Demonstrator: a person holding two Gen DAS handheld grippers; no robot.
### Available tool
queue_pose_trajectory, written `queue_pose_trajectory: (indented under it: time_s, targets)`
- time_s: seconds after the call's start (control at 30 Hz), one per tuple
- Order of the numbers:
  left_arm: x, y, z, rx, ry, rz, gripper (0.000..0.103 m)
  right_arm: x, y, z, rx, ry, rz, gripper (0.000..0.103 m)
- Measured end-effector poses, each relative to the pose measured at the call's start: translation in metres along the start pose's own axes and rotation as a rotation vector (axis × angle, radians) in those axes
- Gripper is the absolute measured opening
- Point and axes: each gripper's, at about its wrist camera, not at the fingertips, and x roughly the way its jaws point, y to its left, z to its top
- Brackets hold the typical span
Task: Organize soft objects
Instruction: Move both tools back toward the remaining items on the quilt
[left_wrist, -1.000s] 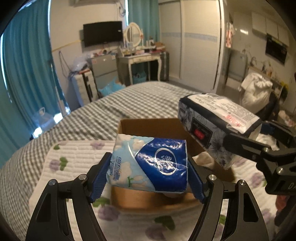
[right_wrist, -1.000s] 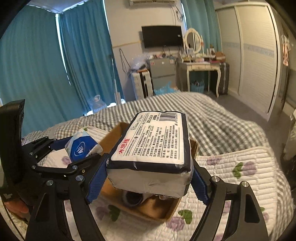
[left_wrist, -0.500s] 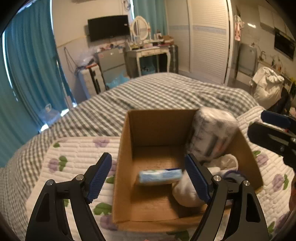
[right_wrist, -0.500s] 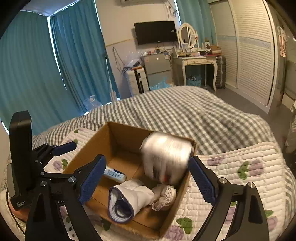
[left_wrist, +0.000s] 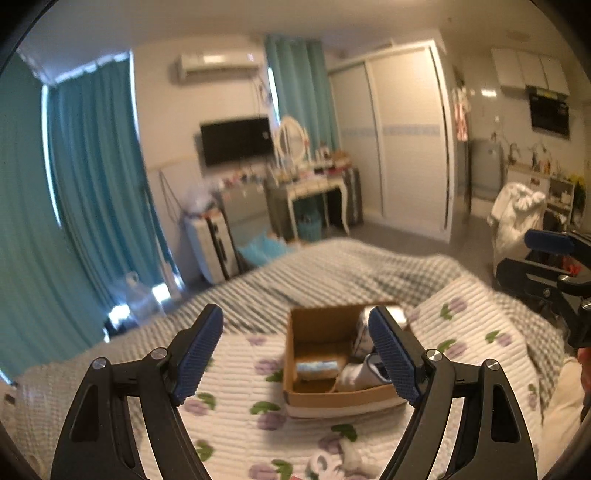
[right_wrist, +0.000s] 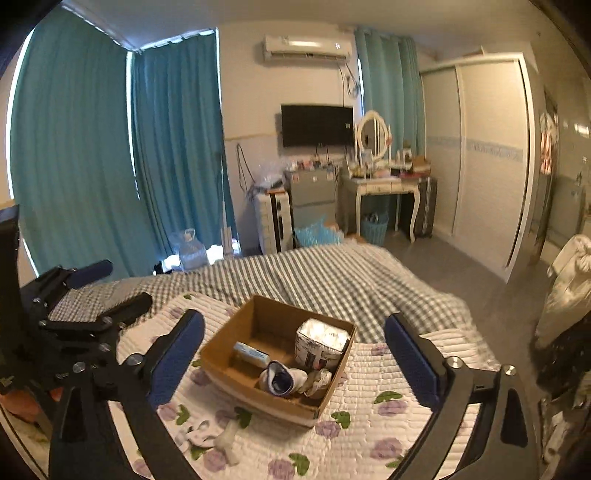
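**Both grippers empty above a packed cardboard box**

Left gripper and right gripper each hang above the bed with jaws spread wide and nothing between the blue pads. Below them a cardboard box sits on a white quilt printed with purple flowers, which lies over a grey checked bedspread. Inside the box, a large tissue pack stands on end against the far right wall. A small blue tissue packet lies flat near the middle. A rolled white sock with a blue cuff rests at the near right corner, beside a crumpled bit of white lace. On the quilt just in front of the box, a small white soft item lies loose; its kind is hard to make out. The packing step looks nearly finished. The next move likely calls for lowering one gripper to that loose item, closing gently on it, and carrying it into the box.
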Motion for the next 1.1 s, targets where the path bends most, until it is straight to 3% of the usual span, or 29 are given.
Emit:
queue_pose_trajectory:
  time_s: [0.23, 0.37, 0.5, 0.73, 0.93, 1.1]
  targets:
    - [-0.081, 0.009, -0.01, -0.014, -0.066, 0.04, 0.085, -0.079, 0.031, -0.008, -0.059, -0.05, 0.01, 0.103]
    - [-0.103, 0.008, -0.026, 0.008, -0.076, 0.055, 0.085, -0.108, 0.048, -0.021, -0.085, -0.059, 0.022, 0.103]
    - [-0.11, 0.011, -0.052, -0.002, -0.035, 0.071, 0.085, -0.123, 0.062, -0.045, -0.095, -0.053, 0.037, 0.103]
    - [-0.09, 0.018, -0.123, -0.051, 0.107, 0.056, 0.085, -0.101, 0.082, -0.103, -0.1, 0.016, 0.041, 0.103]
    - [-0.051, 0.009, -0.199, -0.067, 0.276, 0.063, 0.084, -0.052, 0.094, -0.164, -0.088, 0.129, 0.062, 0.103]
    - [-0.028, -0.005, -0.253, -0.096, 0.419, -0.002, 0.083, -0.011, 0.098, -0.204, -0.064, 0.24, 0.075, 0.103]
